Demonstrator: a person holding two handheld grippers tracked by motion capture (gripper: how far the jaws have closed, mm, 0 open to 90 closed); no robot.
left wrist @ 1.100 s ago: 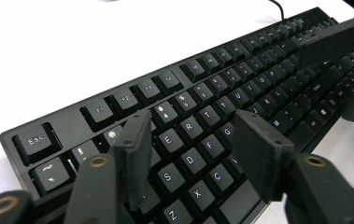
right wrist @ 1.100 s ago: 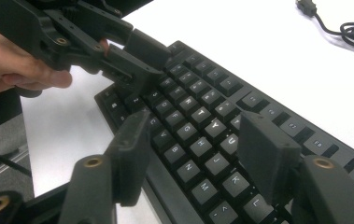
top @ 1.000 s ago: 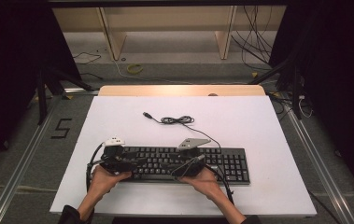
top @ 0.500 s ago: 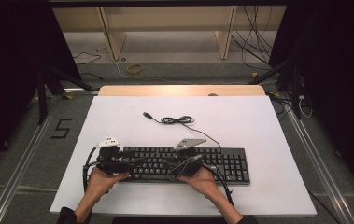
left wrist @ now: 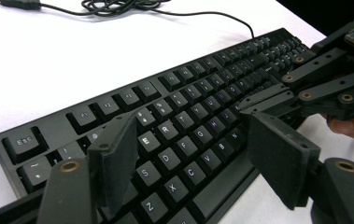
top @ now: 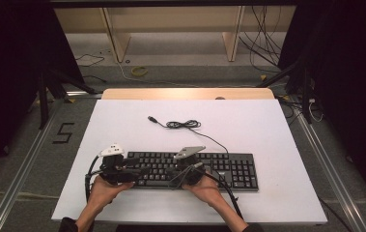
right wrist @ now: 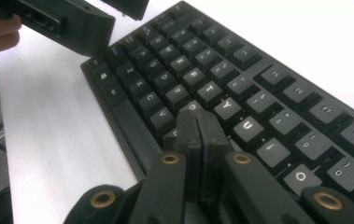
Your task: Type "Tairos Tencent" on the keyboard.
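A black full-size computer keyboard (top: pixel 190 170) lies near the front edge of the white rectangular worktop (top: pixel 267 130), its long axis running left to right, number pad at the right end. Its thin black cable (top: pixel 185 124) leaves the far edge and coils toward the far middle, the plug pointing far-left. The left hand-held gripper (top: pixel 131 173) hovers over the keyboard's left end, jaws spread wide and just been opening, nothing between them. The right hand-held gripper (right wrist: pixel 196 122) has its jaws just closed tight together, tips on the keys near G and H; the key directly beneath is hidden. The near-edge keys are covered by both hands in the high view.
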